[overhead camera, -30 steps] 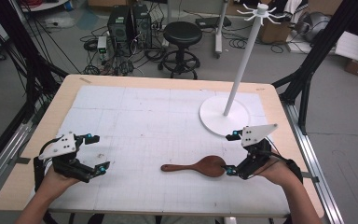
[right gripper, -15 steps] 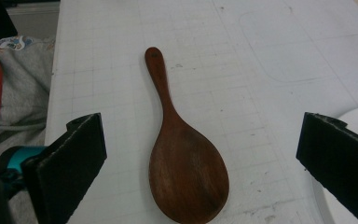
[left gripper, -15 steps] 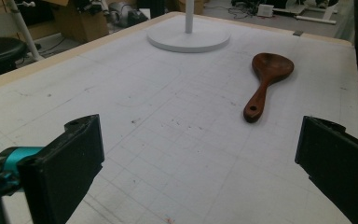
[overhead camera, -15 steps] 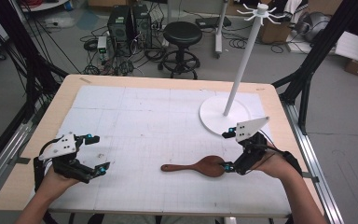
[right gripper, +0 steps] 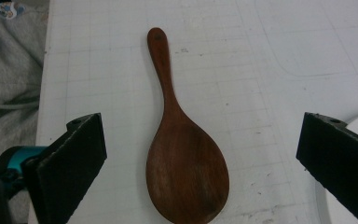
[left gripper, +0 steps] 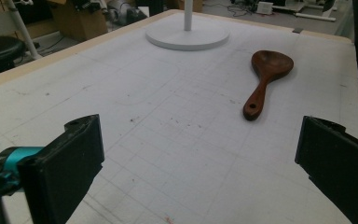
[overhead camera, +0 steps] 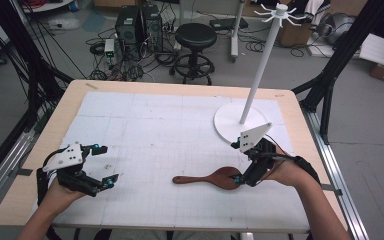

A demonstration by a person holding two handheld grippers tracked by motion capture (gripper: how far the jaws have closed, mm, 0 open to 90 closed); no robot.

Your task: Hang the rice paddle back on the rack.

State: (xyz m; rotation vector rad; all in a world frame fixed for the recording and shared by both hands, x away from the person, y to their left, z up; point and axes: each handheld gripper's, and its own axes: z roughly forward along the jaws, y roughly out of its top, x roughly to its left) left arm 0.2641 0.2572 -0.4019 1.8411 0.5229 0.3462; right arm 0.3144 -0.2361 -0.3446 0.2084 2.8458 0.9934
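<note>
A dark wooden spoon (overhead camera: 215, 178) lies flat on the white mat near the front right, handle pointing left. My right gripper (overhead camera: 236, 163) is open at the spoon's bowl end. In the right gripper view the bowl (right gripper: 182, 154) lies between the wide-spread jaws of my right gripper (right gripper: 200, 140), touching neither. My left gripper (overhead camera: 106, 165) is open and holds nothing at the front left of the mat. In the left gripper view, my left gripper (left gripper: 198, 140) looks across bare mat toward the spoon (left gripper: 265, 74) farther off.
A white rack with a round base (overhead camera: 240, 122) and a tall pole (overhead camera: 262, 65) stands at the back right, close behind the right gripper; the base (left gripper: 189, 35) also shows in the left gripper view. The white mat (overhead camera: 155, 135) covers a wooden table. A stool (overhead camera: 195, 37) stands beyond.
My right gripper has moved left and a little down, closing in on the spoon's bowl. The spoon and the left gripper have stayed put.
</note>
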